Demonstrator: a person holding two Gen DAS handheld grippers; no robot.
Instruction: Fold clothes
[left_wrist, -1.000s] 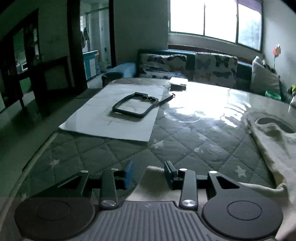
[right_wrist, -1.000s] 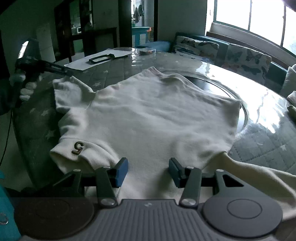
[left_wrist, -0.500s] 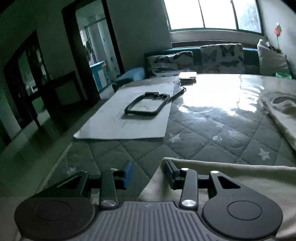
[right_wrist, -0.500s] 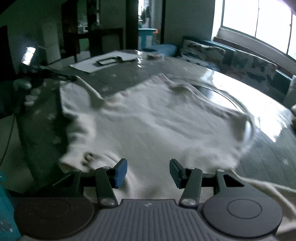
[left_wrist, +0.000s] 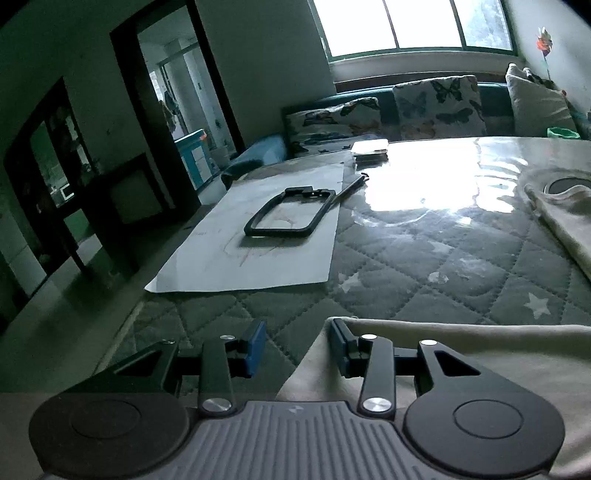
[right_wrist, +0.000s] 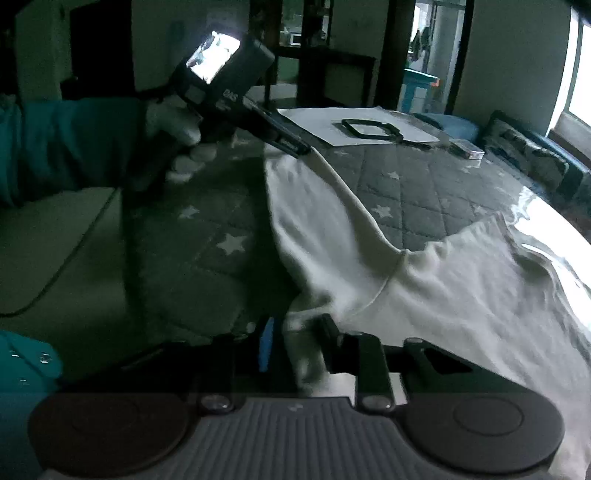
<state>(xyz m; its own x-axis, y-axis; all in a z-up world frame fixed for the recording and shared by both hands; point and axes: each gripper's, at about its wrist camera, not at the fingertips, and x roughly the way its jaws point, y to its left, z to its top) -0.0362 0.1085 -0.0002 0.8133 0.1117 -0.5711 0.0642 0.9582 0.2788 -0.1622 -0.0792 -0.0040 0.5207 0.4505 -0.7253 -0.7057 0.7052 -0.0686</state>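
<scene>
Over on the far left of the right wrist view, a teal sleeve (right_wrist: 62, 144) and a pale-gloved hand (right_wrist: 177, 129) carry the left gripper (right_wrist: 301, 149), its tips right at the corner of the white garment (right_wrist: 461, 295), lifting a sleeve of cloth off the quilted table cover (right_wrist: 192, 266). From its own camera the left gripper (left_wrist: 297, 349) stands part open, blue pads apart; the cloth edge lies against the right-hand finger (left_wrist: 338, 347), yet whether the pads actually pinch it cannot be told. Down at the bottom, the right gripper (right_wrist: 295, 345) is closing, a fold of the white fabric bunched between its jaws, the picture blurred there. The garment spreads away to the right across the round table (right_wrist: 546, 206), neck end near the shiny glare. Farther back on the table sit a white paper sheet (left_wrist: 258, 243) with a black rectangular frame (left_wrist: 290, 218) on it, and a small flat box (left_wrist: 369, 147) beyond. A sofa with butterfly cushions (left_wrist: 439, 107) lines the window wall.
</scene>
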